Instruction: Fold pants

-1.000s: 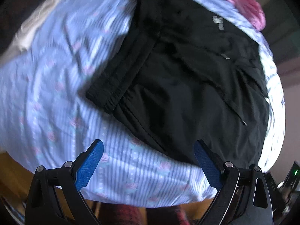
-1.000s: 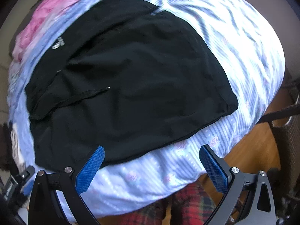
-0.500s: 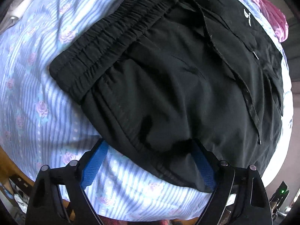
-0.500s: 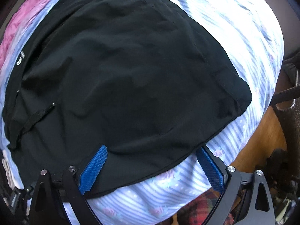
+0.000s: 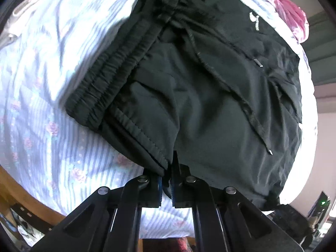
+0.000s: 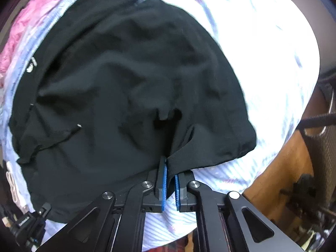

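Black pants (image 5: 210, 96) lie on a bed with a blue striped, flowered sheet (image 5: 42, 109). The elastic waistband (image 5: 113, 67) is at the left in the left wrist view, with a drawstring running across the cloth. My left gripper (image 5: 167, 180) is shut on the near edge of the pants beside the waistband end. In the right wrist view the pants (image 6: 126, 73) fill the middle. My right gripper (image 6: 170, 178) is shut on their near edge, and the cloth puckers up at the pinch.
Pink bedding (image 5: 294, 19) lies at the far side of the bed, also in the right wrist view (image 6: 23, 33). The sheet (image 6: 262, 42) extends right of the pants. Wooden floor (image 6: 279, 168) and dark furniture (image 6: 321, 142) are to the right. Red plaid cloth shows below the grippers.
Both grippers have moved forward and down to the near edge of the pants and closed on it. They were wide open in both earlier moments.
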The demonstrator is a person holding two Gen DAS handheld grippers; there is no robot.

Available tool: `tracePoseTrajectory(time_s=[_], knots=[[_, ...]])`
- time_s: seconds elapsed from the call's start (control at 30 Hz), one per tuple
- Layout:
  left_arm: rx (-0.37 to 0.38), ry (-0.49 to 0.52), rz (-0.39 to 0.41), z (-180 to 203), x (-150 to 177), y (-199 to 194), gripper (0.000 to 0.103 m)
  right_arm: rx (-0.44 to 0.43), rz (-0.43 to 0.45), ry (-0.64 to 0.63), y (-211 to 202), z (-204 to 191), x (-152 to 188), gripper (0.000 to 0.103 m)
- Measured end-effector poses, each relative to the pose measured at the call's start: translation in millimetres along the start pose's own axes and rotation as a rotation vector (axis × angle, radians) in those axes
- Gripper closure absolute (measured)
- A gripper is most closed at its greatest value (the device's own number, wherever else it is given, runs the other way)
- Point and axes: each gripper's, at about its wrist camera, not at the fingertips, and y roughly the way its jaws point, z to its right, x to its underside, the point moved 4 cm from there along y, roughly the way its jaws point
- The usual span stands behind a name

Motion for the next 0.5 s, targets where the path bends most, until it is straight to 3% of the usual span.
tracePoseTrajectory(time_s=[0.3,0.5], knots=[[0.02,0.037,0.132,16.9,-6.1,-75.4,0.096,-0.068,0.217,-0.133,-119.5,-26.4,-26.9,0.098],[0.049,0.019,0.245,29.7,-30.7,-127.3,0.096,-0.136,0.353,-0.186,-176.7,-51.7,-44.0,0.098]])
